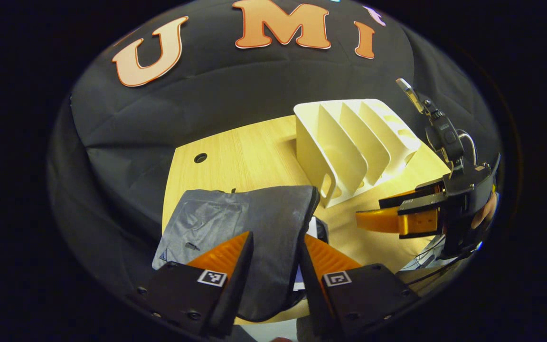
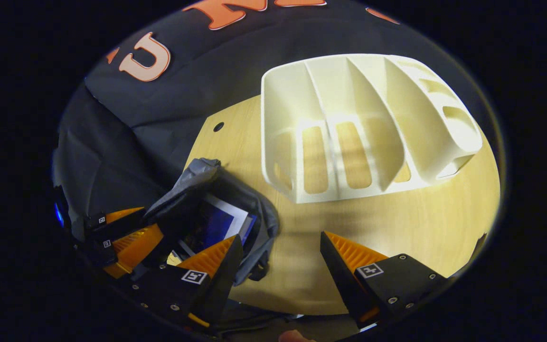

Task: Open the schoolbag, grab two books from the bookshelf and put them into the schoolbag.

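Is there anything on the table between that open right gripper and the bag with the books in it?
Nothing visible. In the right gripper view, the right gripper hangs open over bare table beside the schoolbag, where a book shows in its mouth. The white bookshelf stands farther back, off that path.

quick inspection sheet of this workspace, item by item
surface: wooden table, with a round hole near its far edge
job's things: grey schoolbag lying open, a book visible inside; white bookshelf slots empty
clutter: nothing seen
grippers: left hand-held gripper open, its fingers either side of the schoolbag's edge; right hand-held gripper open over the table, holding nothing
cables: thin cables below the right hand-held gripper
surroundings: black cloth wall behind the table
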{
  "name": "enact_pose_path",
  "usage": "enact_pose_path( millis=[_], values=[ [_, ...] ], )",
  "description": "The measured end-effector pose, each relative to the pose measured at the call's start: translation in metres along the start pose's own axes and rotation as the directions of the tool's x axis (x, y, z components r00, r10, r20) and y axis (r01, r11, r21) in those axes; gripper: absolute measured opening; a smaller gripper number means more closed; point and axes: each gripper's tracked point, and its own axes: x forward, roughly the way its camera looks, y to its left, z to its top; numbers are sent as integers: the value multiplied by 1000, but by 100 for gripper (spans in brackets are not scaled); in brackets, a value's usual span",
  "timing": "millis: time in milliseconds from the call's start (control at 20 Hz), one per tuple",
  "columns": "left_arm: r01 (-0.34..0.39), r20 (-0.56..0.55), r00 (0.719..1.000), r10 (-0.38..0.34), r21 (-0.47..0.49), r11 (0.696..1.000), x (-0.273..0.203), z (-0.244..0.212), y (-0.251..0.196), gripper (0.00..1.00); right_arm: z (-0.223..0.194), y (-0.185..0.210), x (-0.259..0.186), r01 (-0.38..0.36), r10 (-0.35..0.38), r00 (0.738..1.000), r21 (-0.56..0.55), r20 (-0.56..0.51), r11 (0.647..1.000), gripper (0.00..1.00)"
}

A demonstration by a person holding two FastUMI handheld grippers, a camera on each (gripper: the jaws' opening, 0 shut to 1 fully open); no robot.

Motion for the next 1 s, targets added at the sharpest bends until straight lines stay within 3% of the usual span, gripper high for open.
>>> enact_pose_path(
  millis=[50, 200, 250, 500, 550, 600, 750, 900, 1000],
  values=[
    [-8, 1, 1000, 8, 0, 1000, -2, 1, -5, 64, 7, -8, -7, 8, -8, 1000, -6, 18, 1000, 98],
    [-22, 21, 1000, 23, -12, 1000, -11, 10, -21, 63, 29, -25, -29, 16, -14, 997, -34, 77, 999, 98],
    [-24, 40, 999, 24, -16, 1000, -16, 17, -28, 71, 38, -31, -35, 23, -19, 995, -45, 97, 999, 98],
    [-32, 181, 982, 45, -72, 997, -30, 64, -57, 72, 83, -51, -76, 48, -20, 973, -118, 231, 992, 98],
    [-34, 218, 975, 53, -91, 995, -33, 77, -65, 78, 93, -55, -86, 59, -21, 964, -136, 265, 989, 98],
    [-39, 255, 965, 66, -109, 993, -35, 88, -72, 87, 103, -59, -96, 69, -18, 953, -157, 302, 985, 98],
    [-44, 362, 928, 93, -142, 989, -41, 122, -93, 89, 134, -68, -123, 107, -20, 912, -189, 410, 976, 98],
    [-72, 478, 865, 153, -184, 980, -58, 162, -117, 98, 159, -76, -155, 121, 0, 861, -206, 509, 971, 98],
    [-54, 537, 825, 174, -233, 971, -65, 182, -134, 96, 173, -80, -171, 140, 7, 825, -217, 565, 966, 98]
  ],
)
